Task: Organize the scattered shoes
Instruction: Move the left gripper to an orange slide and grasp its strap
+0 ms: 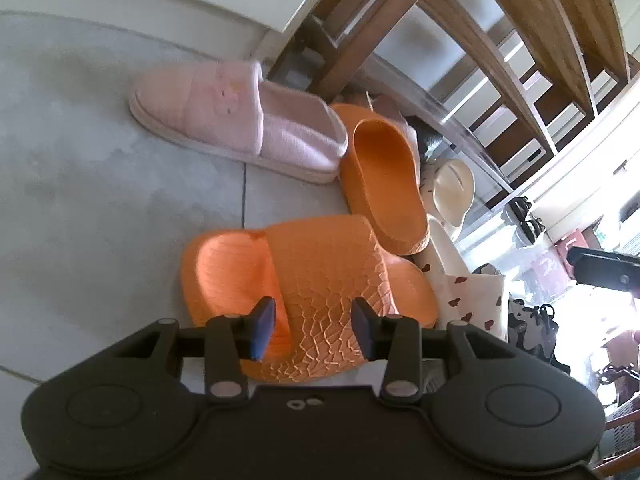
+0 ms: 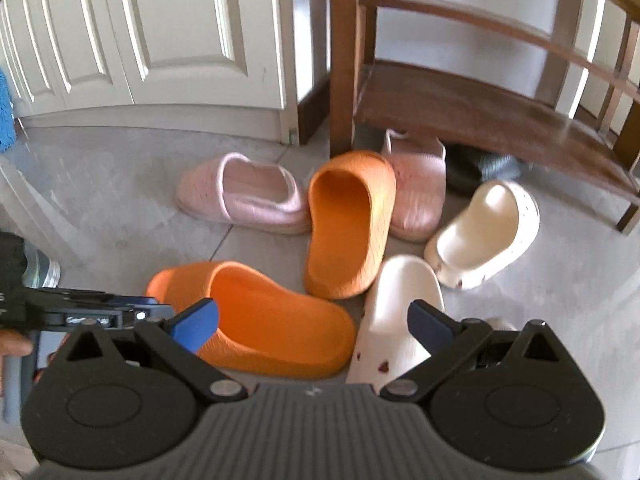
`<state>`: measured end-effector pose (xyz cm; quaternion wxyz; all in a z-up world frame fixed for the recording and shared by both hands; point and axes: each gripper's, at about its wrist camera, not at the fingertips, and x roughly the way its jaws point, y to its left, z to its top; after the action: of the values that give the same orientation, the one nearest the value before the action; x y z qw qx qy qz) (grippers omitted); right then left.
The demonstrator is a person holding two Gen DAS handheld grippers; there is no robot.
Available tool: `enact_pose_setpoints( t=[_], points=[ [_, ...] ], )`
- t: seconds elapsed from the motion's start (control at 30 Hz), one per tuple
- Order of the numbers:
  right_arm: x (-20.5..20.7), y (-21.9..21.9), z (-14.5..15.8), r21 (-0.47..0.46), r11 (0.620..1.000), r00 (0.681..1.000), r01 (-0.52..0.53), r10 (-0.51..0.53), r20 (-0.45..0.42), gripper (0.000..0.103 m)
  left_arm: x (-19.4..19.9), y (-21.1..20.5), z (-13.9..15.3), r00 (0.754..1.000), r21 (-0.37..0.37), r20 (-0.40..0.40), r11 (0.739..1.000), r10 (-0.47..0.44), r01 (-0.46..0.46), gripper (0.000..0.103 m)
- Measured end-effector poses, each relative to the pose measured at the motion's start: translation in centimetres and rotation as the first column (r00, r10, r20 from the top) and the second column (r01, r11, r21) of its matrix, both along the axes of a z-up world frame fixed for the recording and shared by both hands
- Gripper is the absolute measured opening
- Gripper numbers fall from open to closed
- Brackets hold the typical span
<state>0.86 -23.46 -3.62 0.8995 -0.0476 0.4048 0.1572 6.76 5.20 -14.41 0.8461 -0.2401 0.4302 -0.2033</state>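
Several shoes lie scattered on the grey tile floor. My left gripper [image 1: 314, 328] hovers open just over the near orange slide [image 1: 304, 288]; its blue pads straddle the strap without pressing it. Behind that slide lie the second orange slide [image 1: 380, 176] and a pink slipper [image 1: 224, 120]. My right gripper [image 2: 314, 326] stands wide open and holds nothing, above the near orange slide [image 2: 264, 320] and a white slide [image 2: 396, 320]. Beyond it are the second orange slide [image 2: 344, 220], two pink slippers [image 2: 240, 192] [image 2: 416, 192] and another white slide [image 2: 480, 232].
A brown wooden shoe rack [image 2: 460, 108] stands at the back right, with a dark shoe [image 2: 476, 164] under its lowest shelf. White panelled doors [image 2: 160, 40] close the back left. The left gripper's body [image 2: 80, 312] shows at the left edge. More shoes [image 1: 532, 320] sit at the right.
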Motion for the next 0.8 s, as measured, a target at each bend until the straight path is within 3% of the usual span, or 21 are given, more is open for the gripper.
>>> enact_pose_setpoints(
  t=[0.13,0.2,0.3,0.43,0.6,0.73,0.8],
  points=[
    [-0.3,-0.4,0.0,0.006,1.0,1.0,0.01,-0.01,-0.011,0.101,0.5,1.0,-0.6,1.0,-0.099,-0.02,0.995,0.022,-0.024,0.034],
    [-0.6,-0.3,0.0,0.0,1.0,1.0,0.005,-0.005,-0.009,0.101,0.3,1.8,-0.7,0.999,-0.146,-0.034,0.989,0.026,-0.031,0.023],
    [-0.8,0.1,-0.2,-0.002,1.0,1.0,-0.012,0.012,-0.012,0.101,-0.8,3.0,-0.4,0.996,-0.206,-0.063,0.975,0.068,-0.08,0.017],
    [-0.9,1.2,-0.4,-0.004,0.999,0.999,-0.052,0.052,0.002,0.101,-4.7,3.7,2.0,0.993,-0.106,-0.003,0.987,0.117,-0.117,0.017],
    [-1.2,3.1,-0.8,0.006,0.993,0.993,-0.12,0.12,0.0,0.101,-10.1,4.7,2.8,0.977,-0.011,0.003,0.977,0.213,-0.213,0.017],
    [-1.9,4.5,-0.9,-0.001,0.984,0.984,-0.178,0.178,0.01,0.101,-13.5,4.9,2.1,0.973,-0.011,-0.062,0.975,0.221,-0.222,0.016],
    [-2.3,5.0,-1.0,-0.013,0.979,0.979,-0.203,0.204,0.017,0.101,-15.0,4.1,1.5,0.979,-0.001,-0.104,0.984,0.178,-0.179,0.014]
  ],
)
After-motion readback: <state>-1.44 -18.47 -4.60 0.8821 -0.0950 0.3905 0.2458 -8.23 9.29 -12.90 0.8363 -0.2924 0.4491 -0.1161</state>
